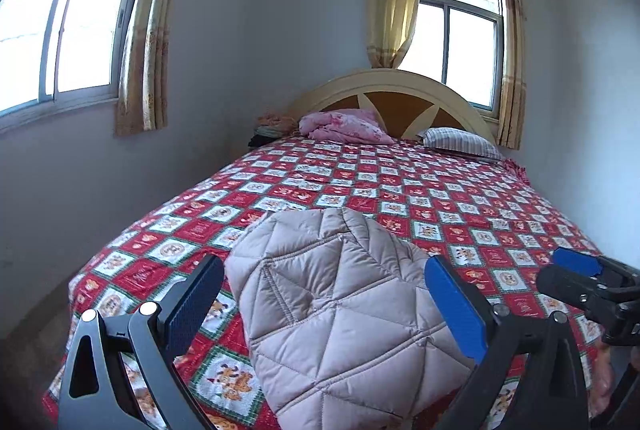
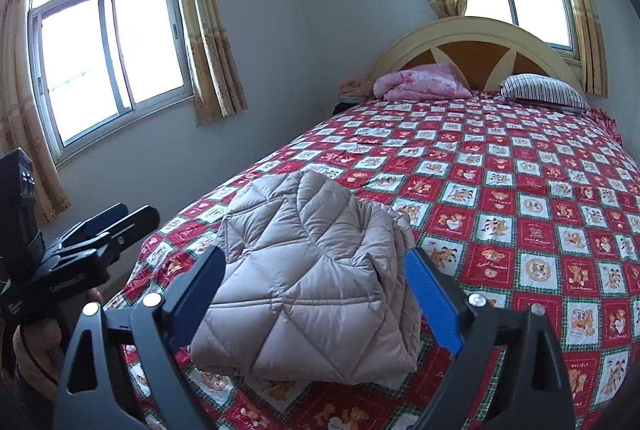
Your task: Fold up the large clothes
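A beige quilted jacket (image 1: 340,310) lies folded into a thick bundle near the front corner of the bed (image 1: 440,189). In the left wrist view my left gripper (image 1: 326,306) is open, its two fingers wide apart with the jacket showing between them, and neither pad presses on it. My right gripper (image 1: 568,272) shows at the right edge, over the bedspread. In the right wrist view the right gripper (image 2: 316,294) is open too, held just short of the jacket (image 2: 312,270) with nothing in its grip. The left gripper (image 2: 120,222) hangs off the bed's left side.
The bed carries a red and white checked spread (image 2: 520,189). A pink quilt (image 1: 344,125) and a striped pillow (image 1: 460,143) lie by the headboard (image 1: 400,85). A wall with a curtained window (image 2: 108,61) runs along the bed's left side. A hand (image 2: 36,350) holds the left gripper.
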